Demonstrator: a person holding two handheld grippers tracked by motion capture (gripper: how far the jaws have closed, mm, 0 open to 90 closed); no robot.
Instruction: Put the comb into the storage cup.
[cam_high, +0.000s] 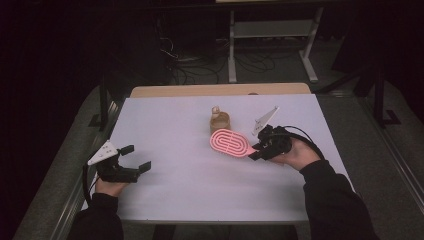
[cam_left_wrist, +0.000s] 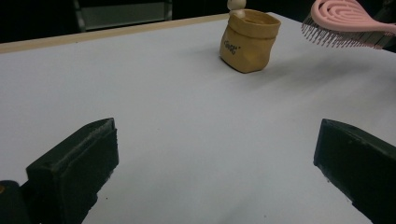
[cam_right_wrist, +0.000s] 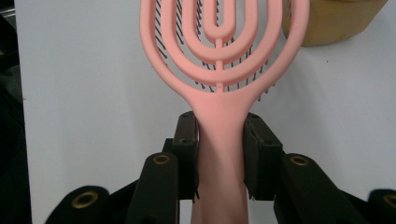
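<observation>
Right tongs (cam_right_wrist: 219, 154) clamp the neck of a pink brush (cam_high: 231, 142), held bristles-down above the white surface (cam_high: 175, 130), just beside a tan pouch (cam_high: 219, 121). Left tongs (cam_high: 134, 157) hover wide and empty. The brush looks light, stiff, smooth plastic; the neck seems the surest hold.

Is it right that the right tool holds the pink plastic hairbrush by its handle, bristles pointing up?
Not quite: the right tool does grip the pink plastic hairbrush by its handle, but the bristles point down at the table, as the left gripper view shows.
</observation>
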